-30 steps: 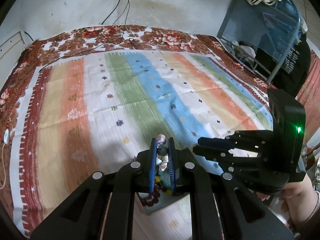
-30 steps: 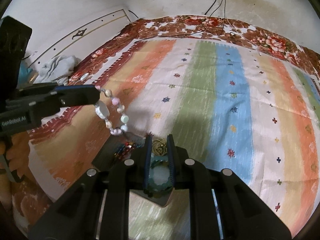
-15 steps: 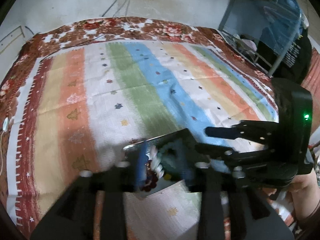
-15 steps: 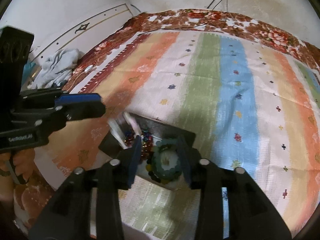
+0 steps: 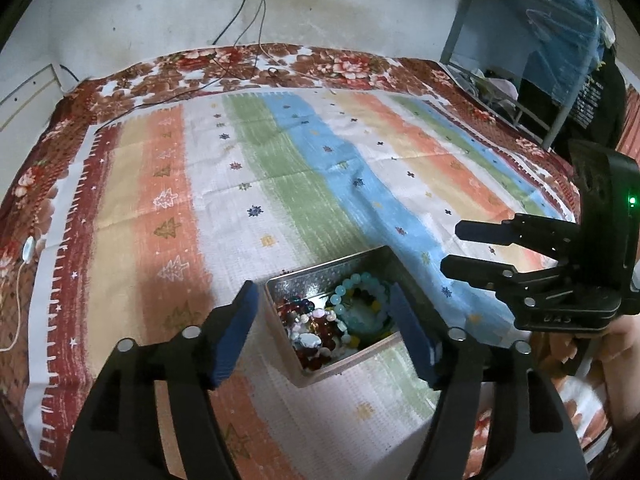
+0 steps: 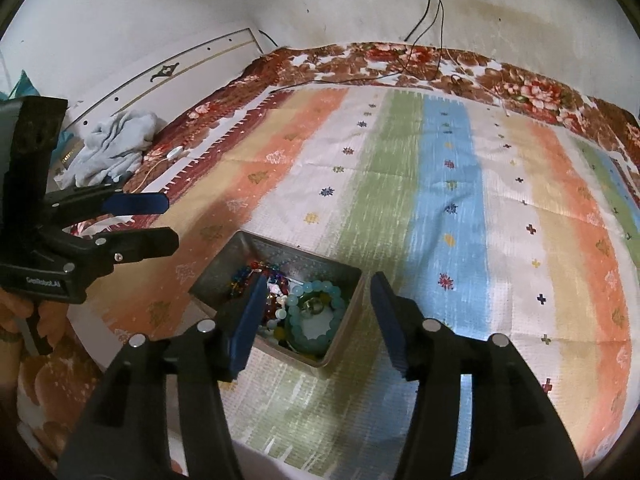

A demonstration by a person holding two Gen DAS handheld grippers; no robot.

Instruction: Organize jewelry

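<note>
A small metal tin [image 5: 320, 276] [image 6: 344, 344] sits on the striped cloth near its front edge. Inside lie an aqua bead bracelet [image 5: 362, 284] [image 6: 316, 312], a pale pastel bead bracelet [image 5: 316, 336] and dark red and mixed beads [image 6: 244, 276]. My left gripper [image 5: 322, 296] [image 6: 171, 222] hovers over the tin, its jaws opening and its pads touching nothing. My right gripper [image 6: 318, 282] [image 5: 450, 249] hangs over the tin's right half, jaws also opening. Its pads are clear of the aqua bracelet below.
A striped cloth [image 5: 280, 184] covers a floral blanket [image 5: 344, 66] on a bed. Cables [image 6: 400, 68] run from a wall socket across the far edge. A grey cloth heap [image 6: 112, 144] lies left, a metal rack with clothes [image 5: 532, 40] stands right. A hand [image 5: 616, 344] holds the right gripper.
Both grippers went from shut to open. The left let go of the pastel bracelet and the right of the aqua one. Both bracelets now lie in the tin.
</note>
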